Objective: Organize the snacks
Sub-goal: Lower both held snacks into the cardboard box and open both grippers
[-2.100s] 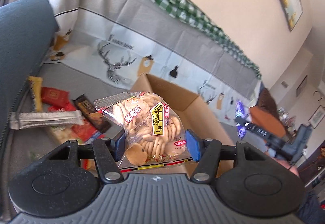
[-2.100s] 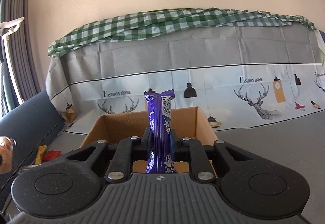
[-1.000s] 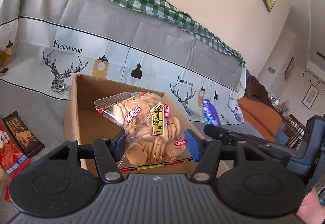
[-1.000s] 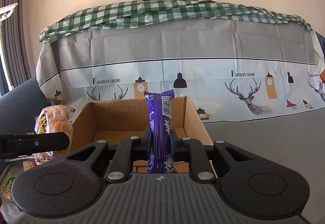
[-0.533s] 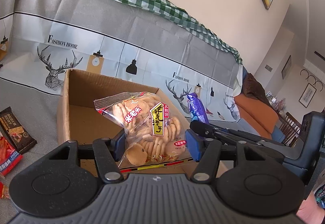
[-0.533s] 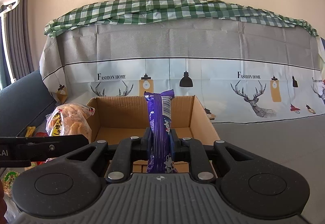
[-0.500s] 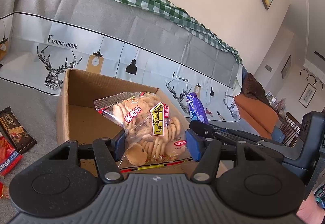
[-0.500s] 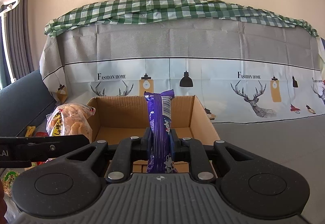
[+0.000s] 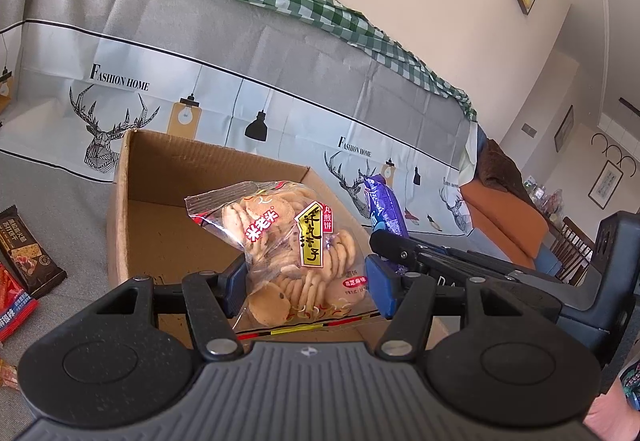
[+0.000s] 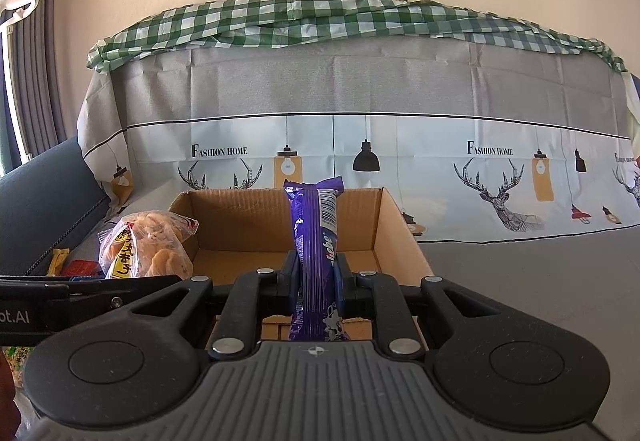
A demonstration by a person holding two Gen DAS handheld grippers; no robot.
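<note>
Holding 2 snacks above the empty cardboard box (image 9: pixel 168 201), I worry my grippers may collide when releasing, being so close. My left gripper (image 9: pixel 306 283) clamps the clear, bulging cracker bag (image 9: pixel 288 241); my right gripper (image 10: pixel 318 283) pinches the slim purple wafer bar (image 10: pixel 316 241) upright, barcode seam facing me.
</note>
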